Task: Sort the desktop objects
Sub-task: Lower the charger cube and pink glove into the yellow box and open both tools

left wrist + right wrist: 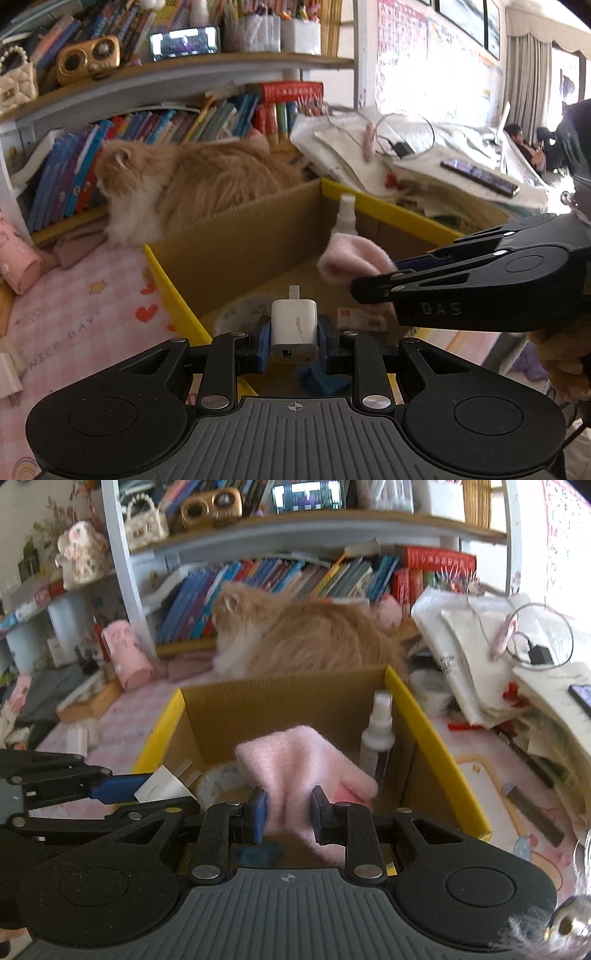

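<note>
Pink patterned desk mat [74, 295] beneath crowded bookshelves [295, 572], cardboard box [280, 709]

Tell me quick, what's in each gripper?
Left gripper: shut on the white charger.
Right gripper: shut on the pink sock.

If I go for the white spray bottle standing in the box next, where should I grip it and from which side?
Grip the spray bottle on its narrow neck below the cap, coming from above. It stands upright in the cardboard box's far right corner, so two walls block its sides, and the neck should fit the jaws better than the wider body.
</note>
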The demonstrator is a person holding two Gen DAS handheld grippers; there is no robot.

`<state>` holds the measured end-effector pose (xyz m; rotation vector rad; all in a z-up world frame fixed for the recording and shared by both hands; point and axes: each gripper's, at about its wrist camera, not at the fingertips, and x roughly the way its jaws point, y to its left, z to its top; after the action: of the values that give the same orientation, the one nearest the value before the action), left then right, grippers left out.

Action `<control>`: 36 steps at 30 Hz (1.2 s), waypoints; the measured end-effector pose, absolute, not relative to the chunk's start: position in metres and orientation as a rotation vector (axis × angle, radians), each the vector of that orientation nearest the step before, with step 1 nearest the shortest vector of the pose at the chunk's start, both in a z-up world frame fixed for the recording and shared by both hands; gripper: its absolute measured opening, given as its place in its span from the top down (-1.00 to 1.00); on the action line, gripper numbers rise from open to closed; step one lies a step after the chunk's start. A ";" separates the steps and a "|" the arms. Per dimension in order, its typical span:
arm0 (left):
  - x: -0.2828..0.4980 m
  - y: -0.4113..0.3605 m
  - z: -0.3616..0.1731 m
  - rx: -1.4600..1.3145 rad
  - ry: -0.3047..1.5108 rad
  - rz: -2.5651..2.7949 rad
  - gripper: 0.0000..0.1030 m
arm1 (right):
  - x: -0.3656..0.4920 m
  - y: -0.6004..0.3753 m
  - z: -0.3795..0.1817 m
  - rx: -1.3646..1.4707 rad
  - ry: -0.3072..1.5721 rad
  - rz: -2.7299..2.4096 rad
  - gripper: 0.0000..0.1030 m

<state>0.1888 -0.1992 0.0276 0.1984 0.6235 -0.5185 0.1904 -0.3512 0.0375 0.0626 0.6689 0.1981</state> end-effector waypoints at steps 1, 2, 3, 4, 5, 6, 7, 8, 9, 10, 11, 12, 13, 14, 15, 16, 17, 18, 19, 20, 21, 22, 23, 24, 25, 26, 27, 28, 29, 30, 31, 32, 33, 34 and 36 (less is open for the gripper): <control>0.189 -0.200 0.025 0.201 0.633 -0.518 0.54 | 0.192 -0.352 0.033 0.059 0.682 0.197 0.57; 0.190 -0.201 0.023 0.203 0.640 -0.518 0.54 | 0.193 -0.353 0.029 0.058 0.693 0.194 0.57; 0.189 -0.202 0.023 0.209 0.635 -0.520 0.54 | 0.194 -0.355 0.026 0.059 0.702 0.191 0.57; 0.189 -0.204 0.022 0.216 0.636 -0.522 0.54 | 0.192 -0.355 0.025 0.045 0.692 0.192 0.55; 0.189 -0.205 0.021 0.220 0.639 -0.524 0.54 | 0.193 -0.354 0.023 0.032 0.694 0.196 0.55; 0.189 -0.205 0.021 0.219 0.642 -0.525 0.54 | 0.193 -0.354 0.023 0.027 0.692 0.199 0.54; 0.189 -0.206 0.022 0.220 0.644 -0.524 0.53 | 0.194 -0.354 0.022 0.028 0.695 0.201 0.54; 0.189 -0.207 0.022 0.223 0.645 -0.522 0.53 | 0.196 -0.355 0.022 0.029 0.695 0.202 0.53; 0.189 -0.207 0.022 0.226 0.645 -0.520 0.52 | 0.197 -0.355 0.022 0.032 0.696 0.203 0.52; 0.188 -0.208 0.022 0.227 0.640 -0.516 0.52 | 0.197 -0.355 0.022 0.036 0.696 0.205 0.48; 0.187 -0.207 0.023 0.227 0.623 -0.512 0.51 | 0.198 -0.355 0.022 0.040 0.697 0.210 0.44; 0.185 -0.206 0.025 0.228 0.600 -0.506 0.50 | 0.198 -0.355 0.022 0.042 0.697 0.214 0.41; 0.182 -0.206 0.026 0.231 0.577 -0.503 0.50 | 0.198 -0.355 0.023 0.047 0.697 0.221 0.38; 0.180 -0.204 0.028 0.233 0.559 -0.499 0.46 | 0.197 -0.355 0.024 0.055 0.693 0.224 0.32; 0.178 -0.203 0.030 0.233 0.544 -0.494 0.43 | 0.197 -0.356 0.024 0.062 0.691 0.230 0.30; 0.177 -0.202 0.032 0.231 0.536 -0.488 0.36 | 0.197 -0.356 0.025 0.067 0.692 0.239 0.26; 0.176 -0.201 0.034 0.227 0.532 -0.481 0.28 | 0.196 -0.357 0.026 0.069 0.692 0.246 0.22; 0.175 -0.200 0.035 0.222 0.528 -0.476 0.24 | 0.195 -0.357 0.027 0.070 0.689 0.246 0.19; 0.174 -0.199 0.037 0.217 0.525 -0.472 0.18 | 0.193 -0.358 0.028 0.071 0.684 0.245 0.15; 0.174 -0.198 0.039 0.212 0.522 -0.469 0.10 | 0.191 -0.358 0.030 0.070 0.676 0.246 0.14; 0.172 -0.197 0.040 0.209 0.518 -0.466 0.06 | 0.189 -0.358 0.032 0.068 0.668 0.246 0.13; 0.170 -0.196 0.043 0.208 0.513 -0.464 0.02 | 0.187 -0.358 0.035 0.063 0.660 0.243 0.10; 0.167 -0.195 0.045 0.208 0.507 -0.463 -0.01 | 0.184 -0.357 0.037 0.059 0.650 0.240 0.10; 0.165 -0.195 0.047 0.208 0.503 -0.463 -0.06 | 0.182 -0.357 0.039 0.056 0.643 0.238 0.09; 0.162 -0.194 0.049 0.209 0.500 -0.460 -0.16 | 0.179 -0.357 0.040 0.054 0.637 0.236 0.08; 0.160 -0.193 0.050 0.207 0.496 -0.458 -0.20 | 0.177 -0.357 0.042 0.055 0.630 0.234 0.06; 0.157 -0.193 0.053 0.203 0.492 -0.459 -0.22 | 0.174 -0.358 0.044 0.057 0.626 0.230 0.05; 0.154 -0.191 0.054 0.199 0.490 -0.461 -0.28 | 0.172 -0.358 0.045 0.059 0.621 0.226 0.04; 0.152 -0.191 0.056 0.196 0.487 -0.460 -0.35 | 0.169 -0.359 0.046 0.061 0.616 0.224 0.03; 0.149 -0.189 0.058 0.194 0.482 -0.458 -0.36 | 0.166 -0.359 0.048 0.062 0.612 0.222 0.03; 0.146 -0.189 0.059 0.193 0.476 -0.456 -0.37 | 0.164 -0.359 0.049 0.062 0.608 0.218 0.03; 0.144 -0.188 0.060 0.193 0.472 -0.456 -0.38 | 0.162 -0.360 0.051 0.062 0.602 0.214 0.03; 0.141 -0.187 0.061 0.193 0.470 -0.455 -0.40 | 0.160 -0.360 0.052 0.063 0.598 0.212 0.03; 0.139 -0.187 0.062 0.193 0.468 -0.452 -0.43 | 0.157 -0.360 0.053 0.063 0.593 0.208 0.02; 0.136 -0.185 0.064 0.192 0.464 -0.444 -0.47 | 0.152 -0.361 0.056 0.061 0.582 0.197 0.02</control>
<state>0.1356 -0.1847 0.0637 0.1919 0.4643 -0.4445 0.1519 -0.3605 0.0557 0.0606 0.5823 0.1966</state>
